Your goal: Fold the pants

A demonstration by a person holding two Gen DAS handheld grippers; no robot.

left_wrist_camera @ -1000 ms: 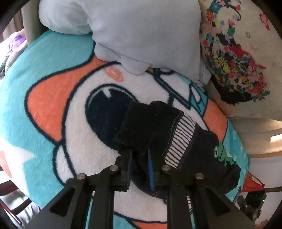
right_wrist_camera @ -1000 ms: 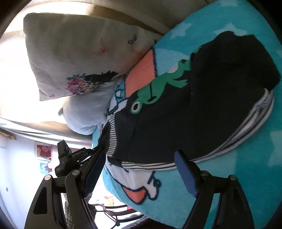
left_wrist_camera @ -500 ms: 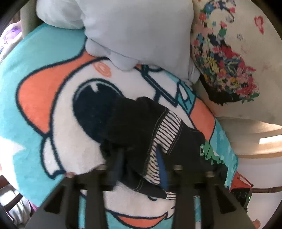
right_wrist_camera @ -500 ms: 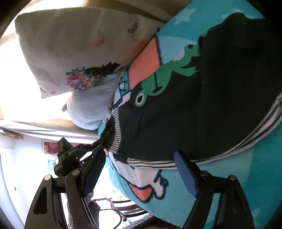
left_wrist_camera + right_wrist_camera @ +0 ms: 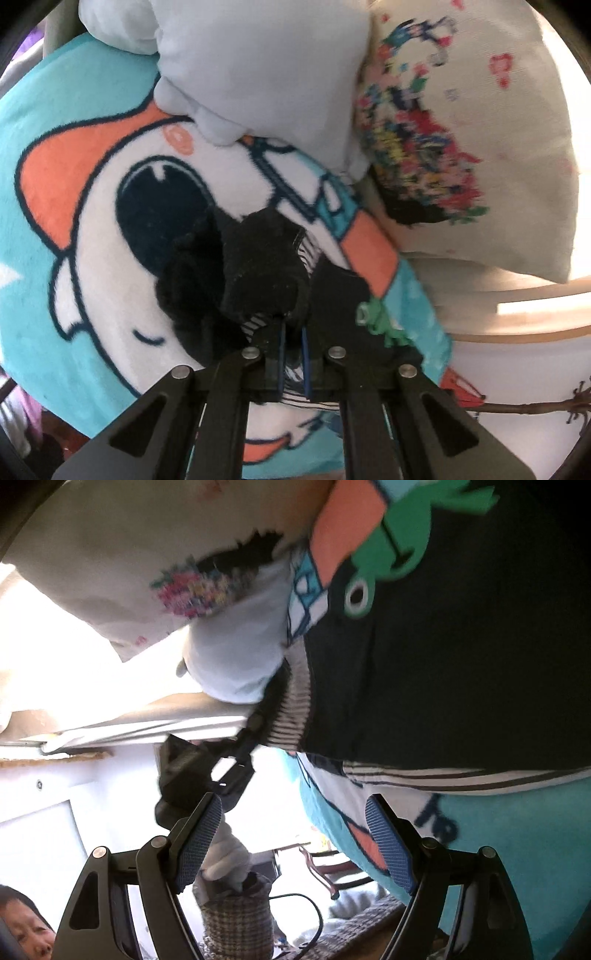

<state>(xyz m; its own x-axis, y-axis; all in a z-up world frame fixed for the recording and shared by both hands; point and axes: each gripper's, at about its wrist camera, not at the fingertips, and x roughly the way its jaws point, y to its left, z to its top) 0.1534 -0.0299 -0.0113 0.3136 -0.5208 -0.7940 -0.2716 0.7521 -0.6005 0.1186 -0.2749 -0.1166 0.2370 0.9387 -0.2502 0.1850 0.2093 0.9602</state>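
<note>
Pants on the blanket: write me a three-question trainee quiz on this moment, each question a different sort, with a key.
1. True or false: the left gripper is shut on the striped edge of the pants.
2. Multiple choice: the right gripper is
A. shut on the waistband
B. open, holding nothing
C. pressing on the floral pillow
3. Fill in: the green patch on the pants is shaped like a ____.

Key:
1. True. Its fingers pinch striped fabric, with dark cloth bunched above them.
2. B. Its blue pads stand wide apart, short of the pants' striped hem.
3. Frog.
</note>
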